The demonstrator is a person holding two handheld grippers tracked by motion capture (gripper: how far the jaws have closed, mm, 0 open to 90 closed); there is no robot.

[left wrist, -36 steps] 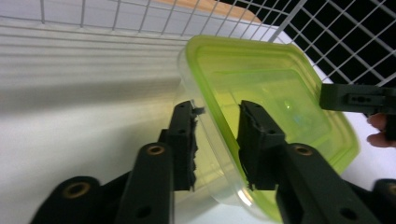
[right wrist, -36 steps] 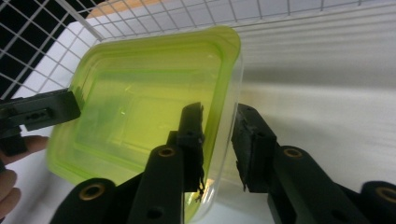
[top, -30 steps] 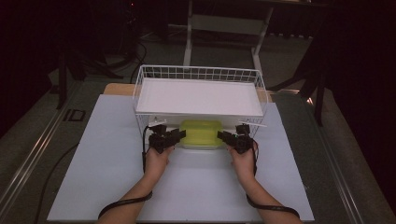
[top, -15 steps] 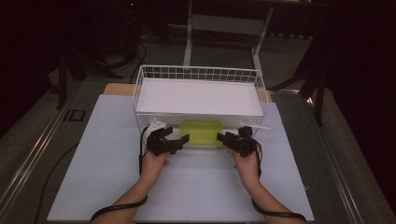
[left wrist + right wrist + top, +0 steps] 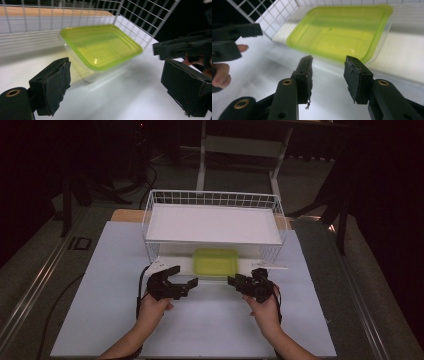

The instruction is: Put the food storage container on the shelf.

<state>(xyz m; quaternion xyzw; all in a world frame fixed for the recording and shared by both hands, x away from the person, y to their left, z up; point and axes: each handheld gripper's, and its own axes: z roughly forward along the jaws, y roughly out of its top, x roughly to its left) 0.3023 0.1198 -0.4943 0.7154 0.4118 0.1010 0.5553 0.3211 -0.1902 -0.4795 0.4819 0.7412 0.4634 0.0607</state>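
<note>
**Both grippers clear of the box**

While the box [image 5: 215, 261] sits under the wire rack [image 5: 215, 200] on the white table [image 5: 100, 270], both forearms reach in from the near edge. The left gripper [image 5: 181, 281] points right, its jaws having just spread wide, nothing between them. The right gripper [image 5: 239, 281] points left, its jaws having just narrowed to a moderate gap, seemingly empty. Both sit just short of the box.
</note>
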